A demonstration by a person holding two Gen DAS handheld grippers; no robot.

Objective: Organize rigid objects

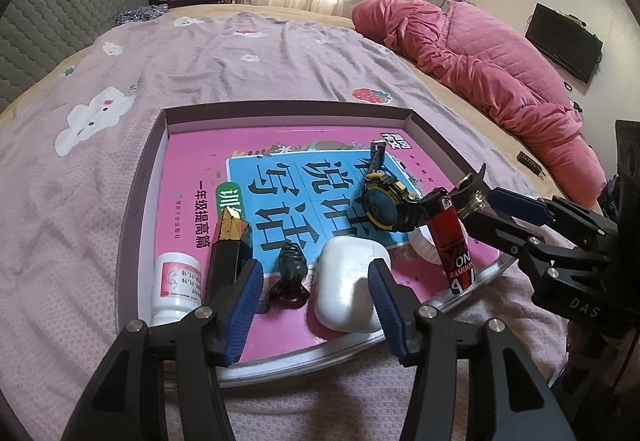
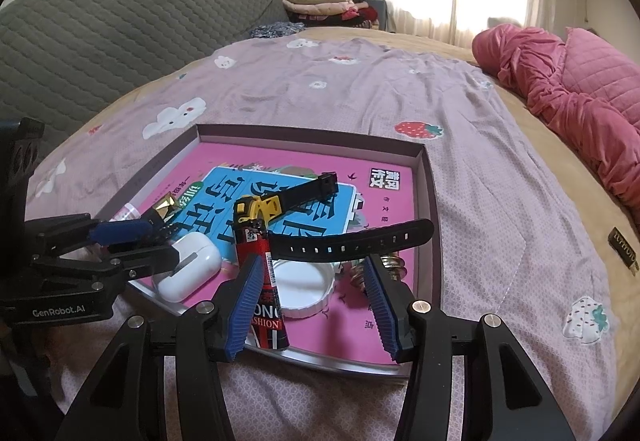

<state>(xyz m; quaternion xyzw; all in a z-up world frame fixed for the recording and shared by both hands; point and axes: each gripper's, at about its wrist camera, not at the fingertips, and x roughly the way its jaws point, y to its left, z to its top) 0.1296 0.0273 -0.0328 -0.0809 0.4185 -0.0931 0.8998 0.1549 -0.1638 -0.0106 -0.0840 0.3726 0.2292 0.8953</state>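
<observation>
A shallow purple box lid [image 1: 280, 109] [image 2: 312, 133] on the bed holds a pink book and small objects. My left gripper [image 1: 316, 273] [image 2: 158, 237] is open over the near edge, its fingers either side of a dark hair clip [image 1: 290, 265] and a white earbud case [image 1: 350, 281] [image 2: 190, 269]. A white pill bottle [image 1: 176, 289] and a black-gold tube [image 1: 230, 245] lie to its left. My right gripper [image 2: 312, 277] [image 1: 476, 197] is open over a white jar lid [image 2: 304, 287], with a red lighter [image 2: 262, 281] [image 1: 452, 245] at its left finger and a black-yellow watch [image 2: 276, 209] [image 1: 390, 205] just beyond.
A gold spring-like item [image 2: 390, 267] lies by the right finger. The bed has a lilac patterned sheet [image 1: 200, 57]. A pink quilt [image 1: 480, 57] is heaped at the right. A grey headboard [image 2: 100, 25] is at the left. A small dark object [image 2: 624, 245] lies on the tan blanket.
</observation>
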